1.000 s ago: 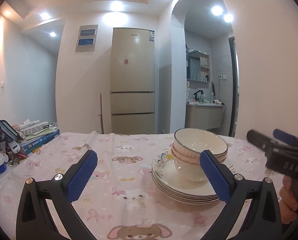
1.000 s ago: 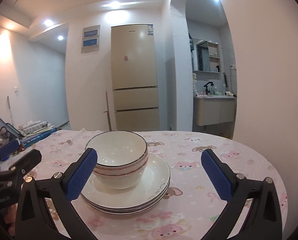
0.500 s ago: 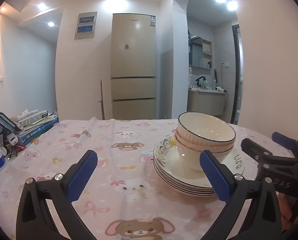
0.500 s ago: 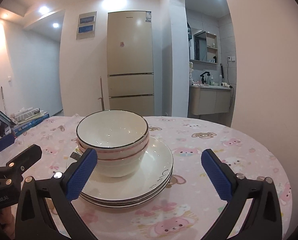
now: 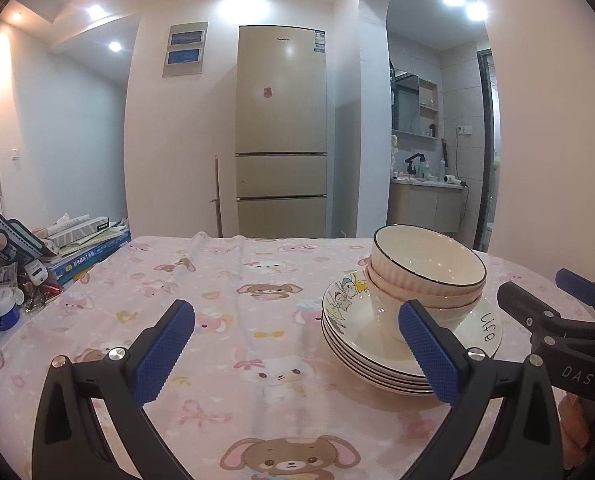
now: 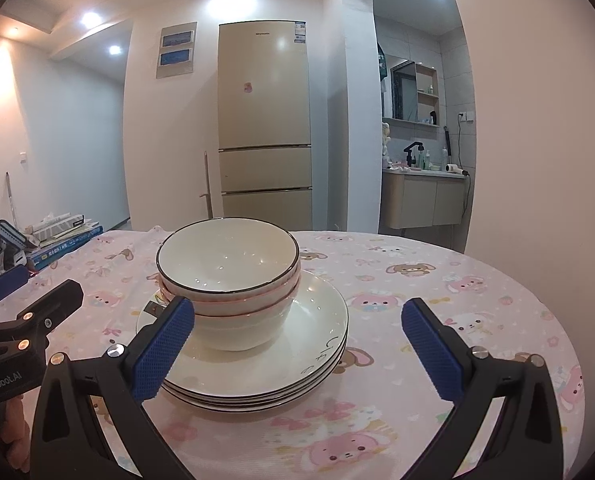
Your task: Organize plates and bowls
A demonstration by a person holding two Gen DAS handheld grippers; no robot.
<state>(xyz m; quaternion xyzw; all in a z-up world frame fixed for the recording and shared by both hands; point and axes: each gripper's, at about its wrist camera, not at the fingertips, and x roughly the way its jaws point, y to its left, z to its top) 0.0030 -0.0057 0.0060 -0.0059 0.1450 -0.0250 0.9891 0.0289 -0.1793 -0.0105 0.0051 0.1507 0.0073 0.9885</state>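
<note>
Nested cream bowls [image 5: 427, 280] [image 6: 229, 276] with dark rims sit on a stack of several white plates [image 5: 377, 360] [image 6: 309, 344] on the pink cartoon tablecloth. My left gripper [image 5: 297, 350] is open and empty, with the stack just beyond its right finger. My right gripper [image 6: 297, 344] is open and empty, the stack lying between and just beyond its fingers, nearer the left one. Each gripper shows at the edge of the other's view: the right one [image 5: 553, 312] beside the plates, the left one [image 6: 21, 300] left of them.
Books and boxes [image 5: 85, 240] and small clutter [image 5: 9, 300] crowd the table's left edge. A tall fridge [image 5: 281, 132] stands behind the table, and an archway at right leads to a washbasin cabinet [image 5: 429, 208]. The round table's edge [image 6: 557, 320] curves at right.
Both grippers have sunk lower and drawn closer to the stack, which looks larger now. The right gripper has come nearer the plates. Both stayed open.
</note>
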